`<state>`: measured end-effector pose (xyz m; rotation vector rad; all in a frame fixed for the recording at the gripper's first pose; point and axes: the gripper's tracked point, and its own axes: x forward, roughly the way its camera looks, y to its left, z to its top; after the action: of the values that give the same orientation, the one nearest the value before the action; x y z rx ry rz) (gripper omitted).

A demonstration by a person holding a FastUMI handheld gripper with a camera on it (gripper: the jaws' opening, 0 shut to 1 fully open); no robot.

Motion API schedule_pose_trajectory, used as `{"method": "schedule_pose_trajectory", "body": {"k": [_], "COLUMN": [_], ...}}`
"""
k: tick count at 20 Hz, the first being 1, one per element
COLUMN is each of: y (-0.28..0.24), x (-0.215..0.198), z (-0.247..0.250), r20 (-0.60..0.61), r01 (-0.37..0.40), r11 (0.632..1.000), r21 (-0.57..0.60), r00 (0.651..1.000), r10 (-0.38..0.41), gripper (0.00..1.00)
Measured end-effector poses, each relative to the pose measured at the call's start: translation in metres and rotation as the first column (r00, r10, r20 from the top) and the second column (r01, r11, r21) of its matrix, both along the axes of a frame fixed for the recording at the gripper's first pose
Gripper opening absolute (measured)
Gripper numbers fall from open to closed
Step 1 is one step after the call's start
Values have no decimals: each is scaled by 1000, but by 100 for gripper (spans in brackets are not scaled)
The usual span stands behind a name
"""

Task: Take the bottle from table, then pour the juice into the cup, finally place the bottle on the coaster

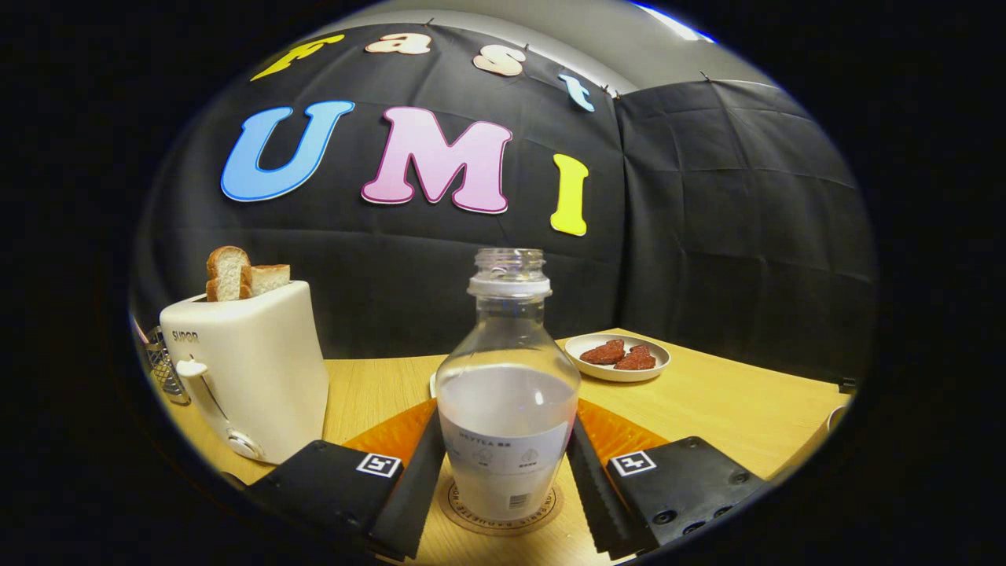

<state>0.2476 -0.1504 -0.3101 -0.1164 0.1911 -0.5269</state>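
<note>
Now: gripper (507,472) fingers flank bottle (507,393), apparently touching both sides, grip uncertain | bottle upright on coaster (501,515), uncapped, part full | judged: placing step; spread fingers evenly, back straight out | toaster (247,369) left, plate (618,369) beyond.

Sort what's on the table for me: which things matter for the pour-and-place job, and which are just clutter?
Job: bottle between the claw fingers, standing on the coaster.

Clutter: toaster with bread slices, plate of reddish pieces, orange mat.
</note>
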Motion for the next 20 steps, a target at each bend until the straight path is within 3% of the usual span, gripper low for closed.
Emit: {"method": "schedule_pose_trajectory", "body": {"k": [1, 2, 4, 12, 20], "y": [0, 0, -1, 14, 53], "x": [-2, -2, -5, -30, -90], "z": [1, 2, 5, 9, 42], "r20": [0, 1, -5, -54, -100], "r01": [-1, -7, -5, -56, -158], "r11": [1000, 1000, 1000, 998, 987], "r21": [-7, -3, -3, 4, -23], "r00": [1000, 1000, 1000, 997, 983], "r10": [1, 7, 5, 56, 155], "gripper": [84, 94, 99, 97, 97]}}
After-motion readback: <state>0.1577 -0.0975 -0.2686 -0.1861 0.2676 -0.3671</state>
